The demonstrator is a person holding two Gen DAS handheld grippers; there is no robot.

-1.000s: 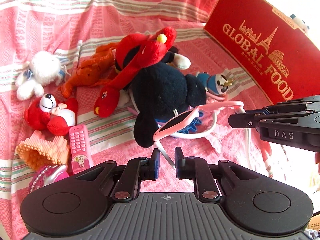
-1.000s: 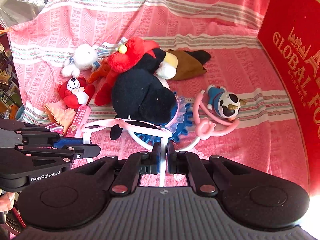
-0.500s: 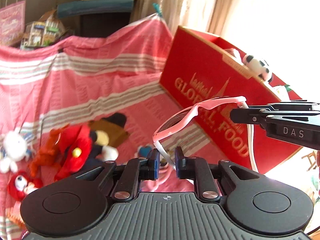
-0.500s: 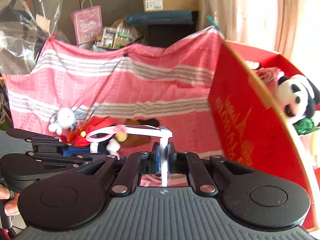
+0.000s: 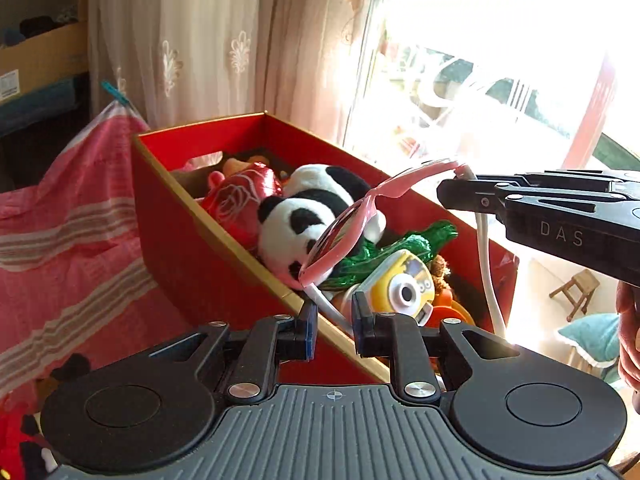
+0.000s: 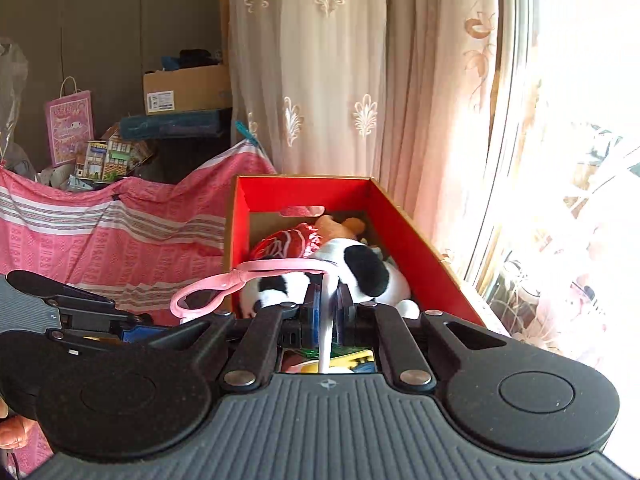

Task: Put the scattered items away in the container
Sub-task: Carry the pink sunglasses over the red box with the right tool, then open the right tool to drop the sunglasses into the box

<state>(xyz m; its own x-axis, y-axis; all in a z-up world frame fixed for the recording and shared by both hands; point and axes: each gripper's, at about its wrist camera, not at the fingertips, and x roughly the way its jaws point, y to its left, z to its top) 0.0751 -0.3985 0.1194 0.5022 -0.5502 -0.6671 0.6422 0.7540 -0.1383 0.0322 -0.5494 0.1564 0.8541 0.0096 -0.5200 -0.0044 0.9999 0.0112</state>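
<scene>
While both grippers carry the pink sunglasses [image 5: 352, 228] above the red box [image 5: 168, 216], each tool pinches one white temple arm. Nearest in the left wrist view, the left gripper [image 5: 335, 326] has its jaws drawn close with the left temple running down between them; contact of the pads is not fully visible, but the narrow gap indicates a pinch. To the right and slightly farther, the right gripper [image 5: 444, 194] is pressed together on the other temple near the hinge. The long axis of the frame runs from near-left up to far-right, spanning between the two tools. Directly below and beyond the frame lies the box interior, holding a panda plush [image 5: 296, 220], a red foil cushion [image 5: 240, 200] and a yellow toy camera [image 5: 400, 284]. Judged from this, the coming move is a short descent and release; neither hand is clearly nearer the opening. Farthest back hangs the curtain [image 5: 208, 40].
</scene>
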